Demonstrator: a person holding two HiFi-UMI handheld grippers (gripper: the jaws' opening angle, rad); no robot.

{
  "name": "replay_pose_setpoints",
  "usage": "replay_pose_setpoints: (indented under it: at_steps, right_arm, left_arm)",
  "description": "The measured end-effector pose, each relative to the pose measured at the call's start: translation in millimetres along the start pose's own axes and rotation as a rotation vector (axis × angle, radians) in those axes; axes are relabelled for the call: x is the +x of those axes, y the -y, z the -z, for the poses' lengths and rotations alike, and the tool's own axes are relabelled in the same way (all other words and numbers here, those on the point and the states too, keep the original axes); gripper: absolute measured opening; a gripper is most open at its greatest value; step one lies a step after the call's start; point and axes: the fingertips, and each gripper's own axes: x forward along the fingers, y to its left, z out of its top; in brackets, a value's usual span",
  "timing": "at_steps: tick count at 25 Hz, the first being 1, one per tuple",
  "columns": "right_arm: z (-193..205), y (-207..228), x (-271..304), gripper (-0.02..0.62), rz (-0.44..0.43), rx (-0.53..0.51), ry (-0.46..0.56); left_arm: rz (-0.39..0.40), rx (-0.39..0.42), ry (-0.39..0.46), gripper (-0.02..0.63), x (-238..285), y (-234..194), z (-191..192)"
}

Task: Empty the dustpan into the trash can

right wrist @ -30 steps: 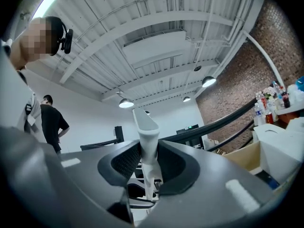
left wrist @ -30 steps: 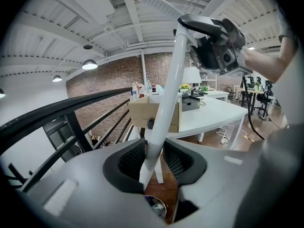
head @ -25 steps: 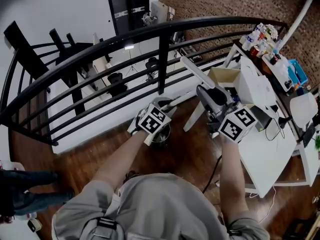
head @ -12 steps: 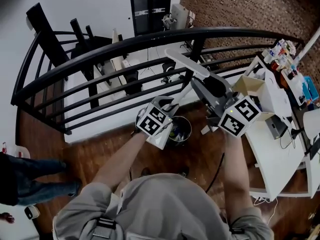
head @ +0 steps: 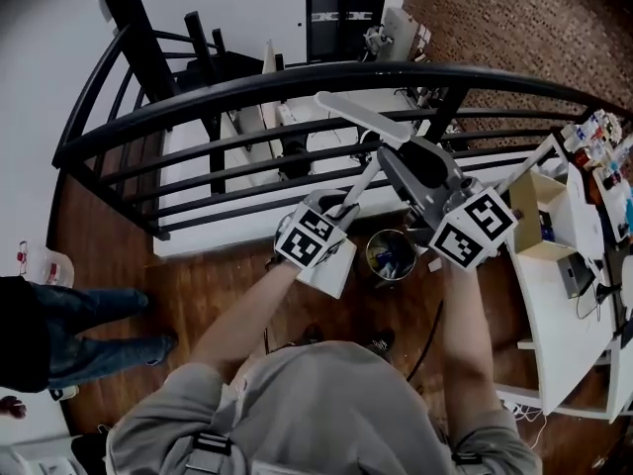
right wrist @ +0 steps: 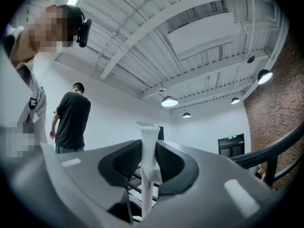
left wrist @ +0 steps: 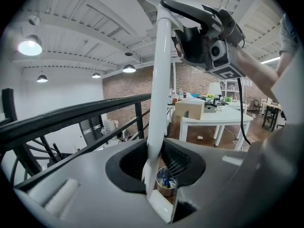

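Observation:
A small round metal trash can (head: 391,255) with colourful scraps in it stands on the wood floor by the railing, between my two grippers. My left gripper (head: 339,206) is shut on the white pole (left wrist: 159,80) of the dustpan. The white pan (head: 331,265) hangs below that gripper, just left of the can. In the left gripper view the can (left wrist: 165,182) shows beyond the jaws, behind the pole. My right gripper (head: 403,158) is higher, and its jaws are closing on the white handle (right wrist: 148,146) between them. The handle's end (head: 331,105) sticks out towards the railing.
A black curved railing (head: 297,82) runs right behind the can, with a drop to a lower floor beyond it. A white table (head: 554,295) with a cardboard box (head: 544,206) stands at the right. A person's legs (head: 69,325) are at the left.
Both grippers have swung left along the railing with the white handle. The table has slid off to the right. The trash can has come out from under the left gripper.

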Motion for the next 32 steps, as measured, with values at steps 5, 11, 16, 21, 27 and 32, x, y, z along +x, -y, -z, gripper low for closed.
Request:
replay_pose_setpoints:
  at_steps: [5,11,16,21,27,32]
  right_arm:
    - [22,-17,24,0.095,-0.037,0.009,-0.049]
    - [39,-27,29,0.095,-0.063,0.022,-0.085]
    - [61,-9,-3,0.095,-0.002,0.071,-0.118]
    - [101,16,-55,0.095,0.113,0.158,-0.182]
    - [148,39,-112,0.095,0.245,0.248,-0.252]
    - [199,50,-143,0.094,0.305,0.329,-0.312]
  left_arm:
    - [-0.015,-0.055,-0.035,0.097,-13,-12,30]
    - [-0.049,-0.119,-0.101,0.097,-16,-25,65]
    - [-0.079,-0.185,-0.157,0.095,-10,-32,102]
    - [-0.121,-0.238,-0.202,0.095,1,-40,146]
    - [-0.148,-0.268,-0.22,0.095,31,-44,191]
    - [-0.159,-0.323,-0.177,0.097,67,-56,235]
